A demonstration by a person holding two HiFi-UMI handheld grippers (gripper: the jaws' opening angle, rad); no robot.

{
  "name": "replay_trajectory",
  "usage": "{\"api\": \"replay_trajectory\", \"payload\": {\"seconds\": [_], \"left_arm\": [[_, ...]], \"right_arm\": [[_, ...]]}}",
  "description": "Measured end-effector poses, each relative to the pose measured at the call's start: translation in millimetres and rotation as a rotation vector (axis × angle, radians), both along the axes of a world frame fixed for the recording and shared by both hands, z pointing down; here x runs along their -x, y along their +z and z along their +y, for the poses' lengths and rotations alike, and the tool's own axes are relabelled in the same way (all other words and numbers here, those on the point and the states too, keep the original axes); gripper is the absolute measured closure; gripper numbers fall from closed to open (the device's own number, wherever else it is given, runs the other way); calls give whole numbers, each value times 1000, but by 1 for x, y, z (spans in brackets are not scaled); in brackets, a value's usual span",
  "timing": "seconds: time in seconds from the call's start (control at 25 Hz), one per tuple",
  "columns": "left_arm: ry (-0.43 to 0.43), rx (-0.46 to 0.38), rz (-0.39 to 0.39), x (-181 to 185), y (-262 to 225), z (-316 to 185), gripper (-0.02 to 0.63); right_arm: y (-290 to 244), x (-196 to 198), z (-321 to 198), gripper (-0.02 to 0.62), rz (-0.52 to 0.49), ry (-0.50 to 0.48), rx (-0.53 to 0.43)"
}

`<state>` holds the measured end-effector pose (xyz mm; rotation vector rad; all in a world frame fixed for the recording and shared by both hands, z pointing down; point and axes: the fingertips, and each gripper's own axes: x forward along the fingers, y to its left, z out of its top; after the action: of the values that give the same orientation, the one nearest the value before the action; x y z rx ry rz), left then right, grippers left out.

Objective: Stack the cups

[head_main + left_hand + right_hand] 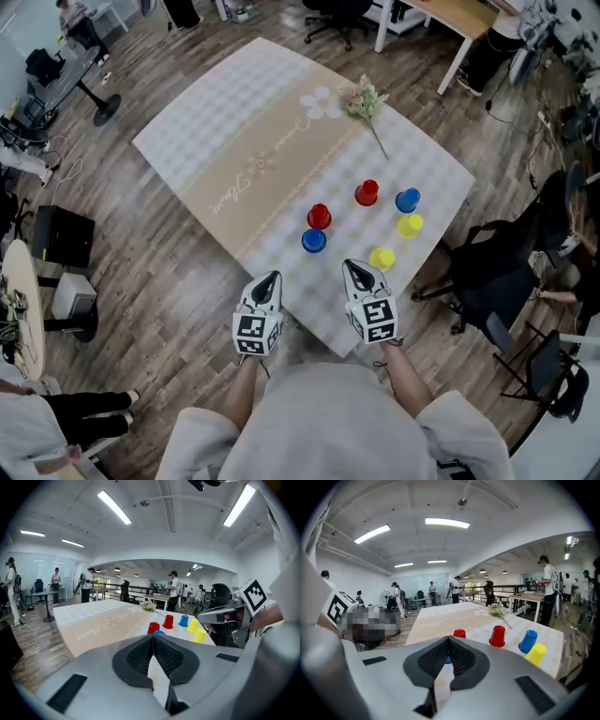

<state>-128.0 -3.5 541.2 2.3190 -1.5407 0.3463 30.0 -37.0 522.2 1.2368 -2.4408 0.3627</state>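
Grey-white checked cloth with a beige band across the middle covers the large table [234,112], which stands on a wooden floor [178,272]. At the table edge nearest to the person are the two hand-held grippers. The left gripper [271,278] has its jaws pressed together with nothing between them. The right gripper [353,268] is the same, closed and empty. Toward the far side of the cloth lies a small sprig of pale flowers [364,101]. In front of the grippers stand six little plastic cups, none stacked. A near red cup [319,217] has a near blue cup [313,241] just beside it. A far red cup [367,193] stands alone, and a far blue cup [407,201] is close to a far yellow cup [410,226]. A near yellow cup [382,259] stands closest to the right gripper.
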Motion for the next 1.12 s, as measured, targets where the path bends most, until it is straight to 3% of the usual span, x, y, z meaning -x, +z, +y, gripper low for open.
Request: {"api": "replay_trajectory", "payload": {"seconds": [0.28, 0.4, 0.72, 1.12], "left_arm": [[73, -7, 26, 14, -1, -14, 592], [83, -13, 28, 18, -1, -19, 592], [63, 5, 16, 23, 7, -15, 592], [-10, 19, 18, 37, 9, -6, 592]], "right_arm": [[5, 22, 4, 589, -7, 62, 10], [7, 29, 7, 559, -30, 60, 12], [32, 37, 7, 257, -43, 18, 36], [74, 54, -22, 267, 15, -52, 93]]}}
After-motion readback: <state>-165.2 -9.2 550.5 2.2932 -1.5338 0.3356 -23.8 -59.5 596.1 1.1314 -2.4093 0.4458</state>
